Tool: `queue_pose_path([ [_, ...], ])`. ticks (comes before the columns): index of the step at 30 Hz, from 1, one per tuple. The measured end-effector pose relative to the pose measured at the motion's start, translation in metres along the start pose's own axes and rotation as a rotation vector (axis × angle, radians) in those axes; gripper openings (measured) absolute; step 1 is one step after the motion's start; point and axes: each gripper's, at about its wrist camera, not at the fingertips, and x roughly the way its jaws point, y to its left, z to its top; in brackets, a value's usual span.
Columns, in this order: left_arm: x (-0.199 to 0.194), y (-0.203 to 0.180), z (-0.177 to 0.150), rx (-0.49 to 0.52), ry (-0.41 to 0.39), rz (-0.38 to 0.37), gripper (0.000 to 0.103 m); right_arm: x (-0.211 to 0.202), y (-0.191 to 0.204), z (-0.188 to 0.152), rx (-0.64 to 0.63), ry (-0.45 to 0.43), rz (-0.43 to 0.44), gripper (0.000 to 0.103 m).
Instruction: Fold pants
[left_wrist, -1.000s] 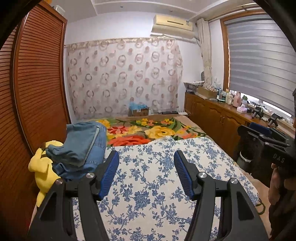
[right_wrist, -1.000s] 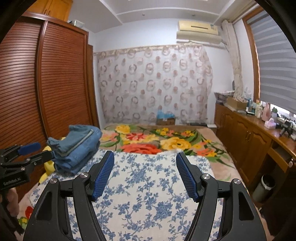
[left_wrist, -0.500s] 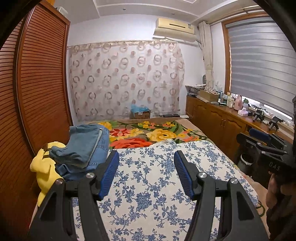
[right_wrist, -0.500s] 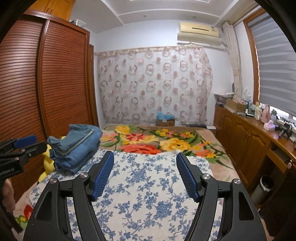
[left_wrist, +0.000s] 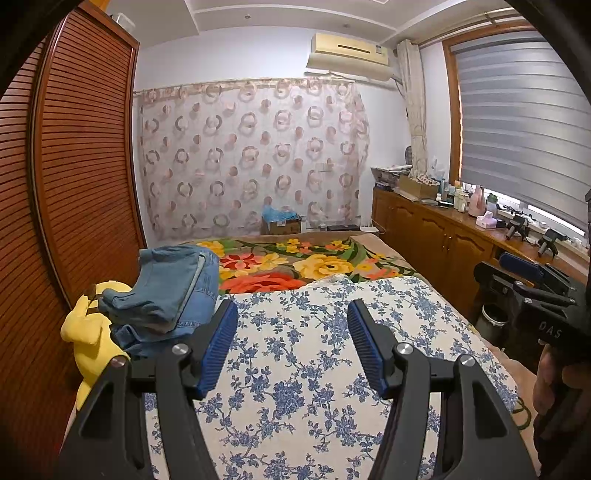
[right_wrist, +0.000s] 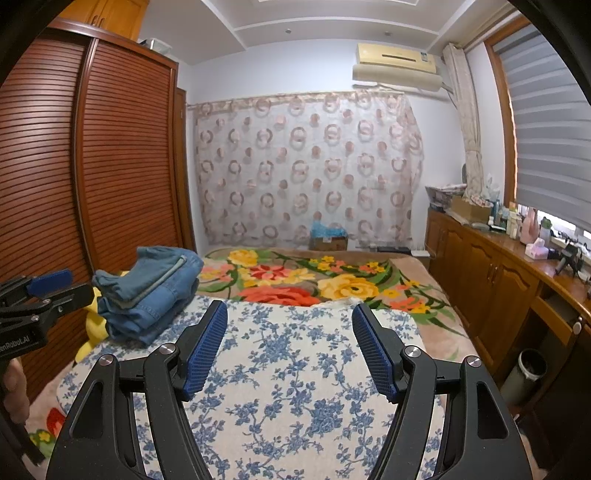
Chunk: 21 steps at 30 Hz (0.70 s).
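Blue denim pants (left_wrist: 166, 291) lie in a folded stack on the left side of the bed, partly on a yellow plush toy (left_wrist: 88, 332). In the right wrist view the same pants (right_wrist: 151, 291) sit left of the fingers. My left gripper (left_wrist: 291, 314) hovers open above the blue-flowered cloth (left_wrist: 314, 369), nothing between its blue pads, the pants just beyond its left finger. My right gripper (right_wrist: 290, 314) is also open and empty over the same cloth (right_wrist: 295, 369). Each gripper shows at the edge of the other's view: the right (left_wrist: 532, 288), the left (right_wrist: 40, 291).
A floral blanket (left_wrist: 295, 262) covers the far half of the bed. A slatted wooden wardrobe (left_wrist: 74, 177) lines the left side. Wooden cabinets (right_wrist: 491, 280) with bottles run along the right under a window blind. A bin (right_wrist: 524, 373) stands by the cabinets. A patterned curtain (left_wrist: 251, 158) hangs behind.
Both views have shifted slightly, so the bed and pants sit a little lower and nearer. Both grippers keep the same open width.
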Motion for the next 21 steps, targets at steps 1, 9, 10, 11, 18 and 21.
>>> queue_pose_path([
  [1, -0.0003, 0.0012, -0.0002, 0.0, 0.0, 0.001, 0.061, -0.0001, 0.0003, -0.0003, 0.001, 0.0, 0.0, 0.072],
  [9, 0.0, -0.0006, 0.0004, 0.0, 0.001, 0.001, 0.061, 0.0, -0.0004, 0.0001, 0.001, 0.0, 0.0, 0.072],
  [10, -0.0004, 0.0005, 0.0001, 0.0, 0.001, 0.001, 0.061, 0.0, -0.0006, 0.0001, 0.001, 0.0, 0.0, 0.072],
  [11, -0.0002, -0.0004, 0.0004, 0.001, 0.001, 0.0, 0.061, -0.0001, -0.0001, -0.0002, 0.001, 0.0, -0.001, 0.072],
  [18, -0.0003, 0.0011, -0.0009, 0.002, -0.001, 0.001, 0.061, -0.0001, -0.001, -0.0003, 0.0, 0.0, 0.001, 0.072],
  [21, 0.0003, 0.0017, -0.0017, 0.003, 0.0, 0.001, 0.061, -0.0002, -0.0006, -0.0005, 0.001, 0.0, 0.001, 0.073],
])
